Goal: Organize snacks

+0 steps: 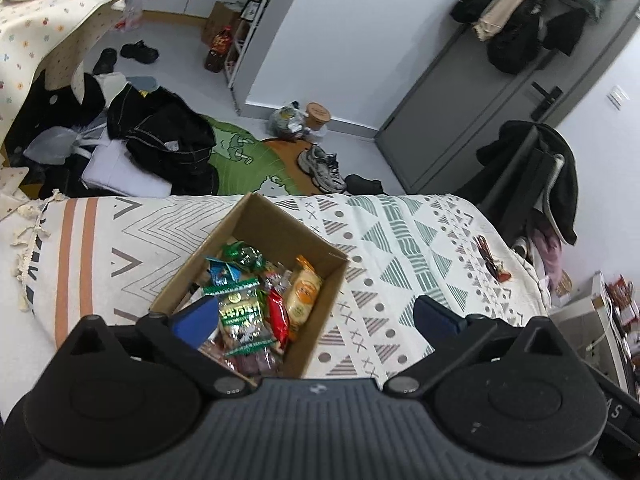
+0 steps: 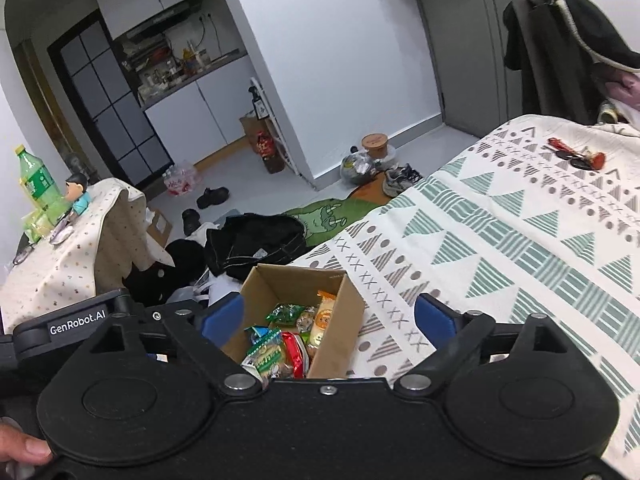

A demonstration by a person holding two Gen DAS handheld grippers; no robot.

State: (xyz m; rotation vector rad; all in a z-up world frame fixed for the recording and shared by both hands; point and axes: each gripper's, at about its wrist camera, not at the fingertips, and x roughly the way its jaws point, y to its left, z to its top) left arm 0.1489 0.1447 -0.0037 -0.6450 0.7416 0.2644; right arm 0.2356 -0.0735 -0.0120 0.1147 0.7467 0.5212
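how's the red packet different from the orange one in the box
The red packet is slim, glossy and plain red; the orange packet is wider and paler, with an orange label and clear ends. The red one lies mid-box among other snacks; the orange one leans against the box's right wall. Both are sealed snacks lying lengthwise in the box, untouched by either open gripper.

Sneakers [image 1: 323, 168] and black jacket [image 1: 160, 132] on floor
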